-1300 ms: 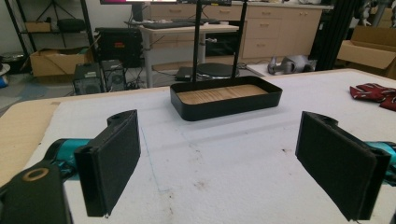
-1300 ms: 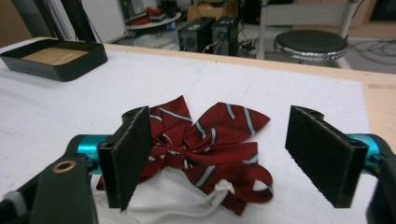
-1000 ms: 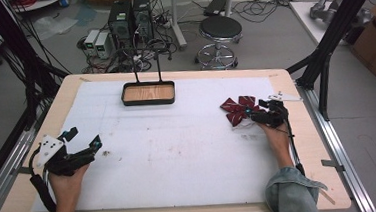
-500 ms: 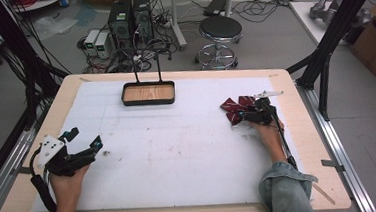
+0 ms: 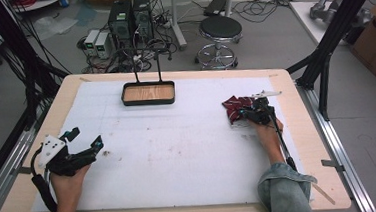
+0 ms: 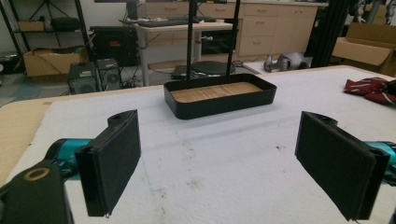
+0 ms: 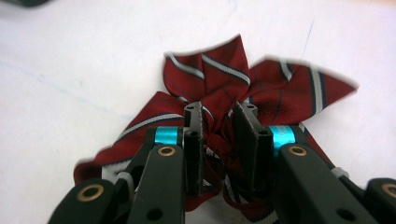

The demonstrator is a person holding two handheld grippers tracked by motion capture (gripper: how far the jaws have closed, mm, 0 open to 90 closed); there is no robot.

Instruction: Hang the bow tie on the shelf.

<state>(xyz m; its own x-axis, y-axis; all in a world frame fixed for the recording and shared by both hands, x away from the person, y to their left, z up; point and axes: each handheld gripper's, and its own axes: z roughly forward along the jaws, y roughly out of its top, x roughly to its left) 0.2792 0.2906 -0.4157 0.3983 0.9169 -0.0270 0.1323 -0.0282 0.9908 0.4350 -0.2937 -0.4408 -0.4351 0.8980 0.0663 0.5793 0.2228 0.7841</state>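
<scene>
White foam sheeting covers the wooden table point(image 5: 22, 198), and on it, reading from the left, the left gripper point(image 5: 85, 143) rests low near the near-left edge, held in a hand point(image 5: 68, 177) whose forearm enters from the bottom of the high view; its jaws stand wide apart and grasp nothing, the pads point(image 6: 114, 161) framing bare sheet in the left gripper view. Farther back, about mid-table, sits a black tray point(image 5: 148, 100) with a wood-grain floor, nothing in it. At the right, a red striped bow point(image 7: 219, 79) of ribbon-like fabric lies on the sheet, well apart from the tray. The right gripper point(image 7: 219, 140) is nearly closed on the knot at the bow's centre, with fabric bunched between its jaws; the wrist is extended forward, the denim sleeve point(image 5: 284, 189) trailing toward the near edge. Likely risks, as judged: the grip takes only a narrow fold of soft cloth, so a quick lift could let it slip free; the loose loops may sag and drag on the sheet or catch on the tray's rim or upright rods point(image 5: 147, 63) if carried that way; squeezing harder could crush the bow's shape.
</scene>
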